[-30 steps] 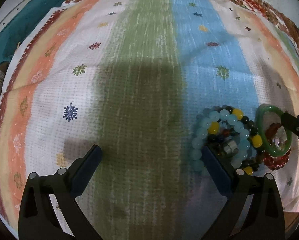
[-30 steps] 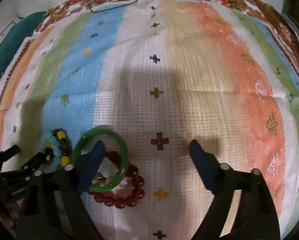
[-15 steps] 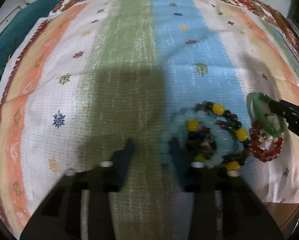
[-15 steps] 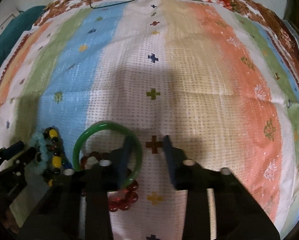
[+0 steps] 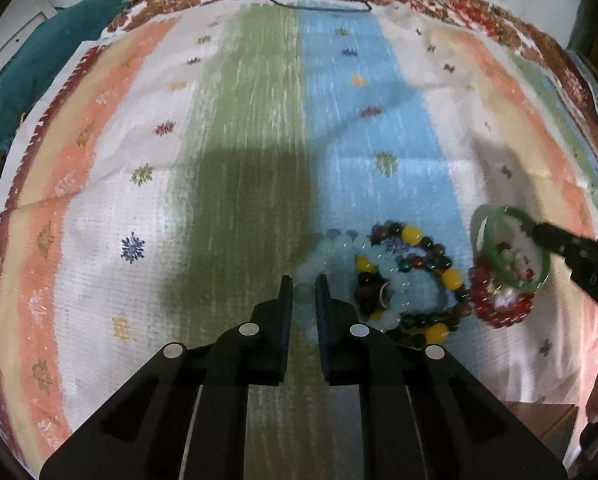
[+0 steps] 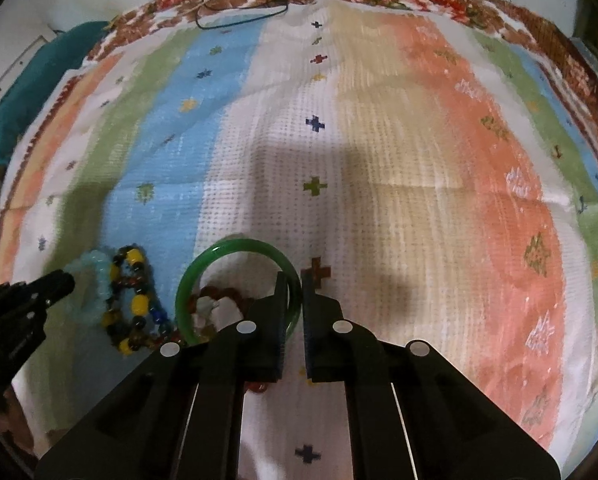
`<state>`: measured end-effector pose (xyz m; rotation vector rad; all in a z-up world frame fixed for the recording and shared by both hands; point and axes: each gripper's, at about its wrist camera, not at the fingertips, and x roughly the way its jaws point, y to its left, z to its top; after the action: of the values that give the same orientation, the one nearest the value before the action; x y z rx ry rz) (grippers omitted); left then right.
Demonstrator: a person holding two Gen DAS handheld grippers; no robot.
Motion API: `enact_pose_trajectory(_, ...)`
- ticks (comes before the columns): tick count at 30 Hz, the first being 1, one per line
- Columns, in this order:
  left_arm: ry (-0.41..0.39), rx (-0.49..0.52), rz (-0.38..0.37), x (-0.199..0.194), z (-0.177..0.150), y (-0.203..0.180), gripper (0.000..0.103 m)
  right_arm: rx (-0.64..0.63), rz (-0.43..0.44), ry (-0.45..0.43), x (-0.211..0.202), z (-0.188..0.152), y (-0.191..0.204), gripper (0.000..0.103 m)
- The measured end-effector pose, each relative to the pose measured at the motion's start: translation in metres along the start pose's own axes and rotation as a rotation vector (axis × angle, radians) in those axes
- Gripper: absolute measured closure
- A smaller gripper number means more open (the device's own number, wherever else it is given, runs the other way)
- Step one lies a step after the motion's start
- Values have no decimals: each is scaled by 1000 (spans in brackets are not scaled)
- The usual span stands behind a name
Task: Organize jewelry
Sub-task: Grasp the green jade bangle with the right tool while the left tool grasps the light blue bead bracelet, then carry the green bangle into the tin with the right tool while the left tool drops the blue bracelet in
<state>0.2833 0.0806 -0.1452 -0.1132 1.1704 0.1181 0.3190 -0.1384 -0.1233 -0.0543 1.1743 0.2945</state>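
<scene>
So both grippers are clamped on something right now. Left gripper has its pads pinched on the pale blue bead bracelet, grabbing its left edge. That bracelet sits on the striped cloth, tangled up with a dark bracelet with yellow beads just to its right. Right gripper is closed on the right side of the green bangle, the rim sitting right between the pads. The bangle lies over a red bead bracelet, touching it, with some small pale bits inside the ring that I can't make out.
</scene>
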Motion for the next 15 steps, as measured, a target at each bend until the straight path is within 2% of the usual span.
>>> enact_pose_trajectory(9,-48,5,-30,-27,4,-6,92,-16,0,-62,-34,-8,-5,95)
enact_pose_trajectory(15,-65,12,-49,-40,5,-13,92,-16,-6,-70,-44,-14,-1,95)
